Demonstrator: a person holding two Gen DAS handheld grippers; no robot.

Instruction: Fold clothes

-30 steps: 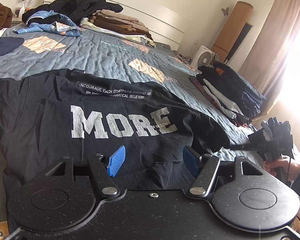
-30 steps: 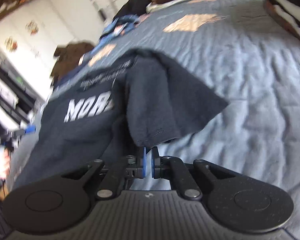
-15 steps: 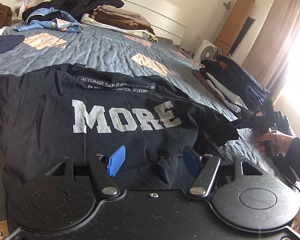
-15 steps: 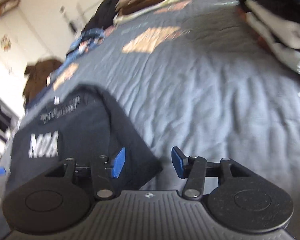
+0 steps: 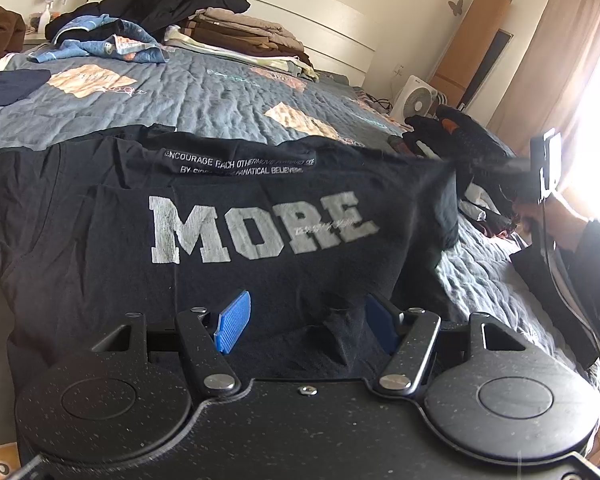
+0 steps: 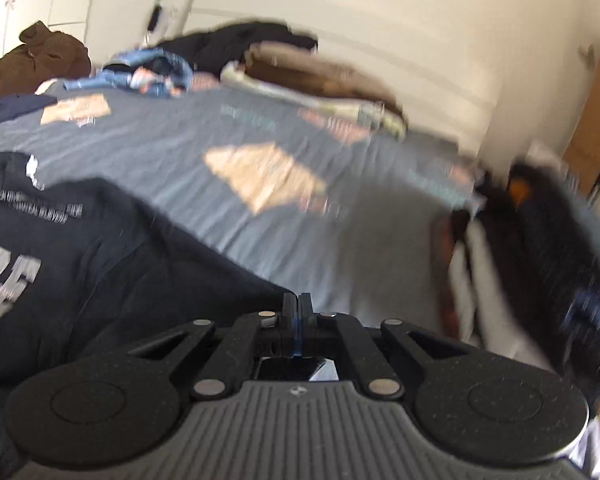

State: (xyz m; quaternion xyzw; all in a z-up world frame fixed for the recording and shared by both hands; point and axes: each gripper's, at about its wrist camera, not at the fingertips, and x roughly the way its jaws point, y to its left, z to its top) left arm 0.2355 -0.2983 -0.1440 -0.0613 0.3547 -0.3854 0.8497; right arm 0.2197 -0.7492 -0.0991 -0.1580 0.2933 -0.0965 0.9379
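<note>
T-shirt [image 5: 260, 232], black with "MORE" across it, is lying spread on the bed [image 5: 204, 100] just ahead of both tongs. The left tongs [image 5: 304, 322] are sitting released over the near hem, blue pads apart with a bunched bit of cloth between them, unpinched. The right tongs [image 6: 297, 312] are clenched tight at the shirt's right edge; in the left view that side is being pulled taut and lifted, so they appear to be grasping it. The side fold seems to be underway. Next, the raised edge likely needs carrying across the print, while the hem stays flat.
</note>
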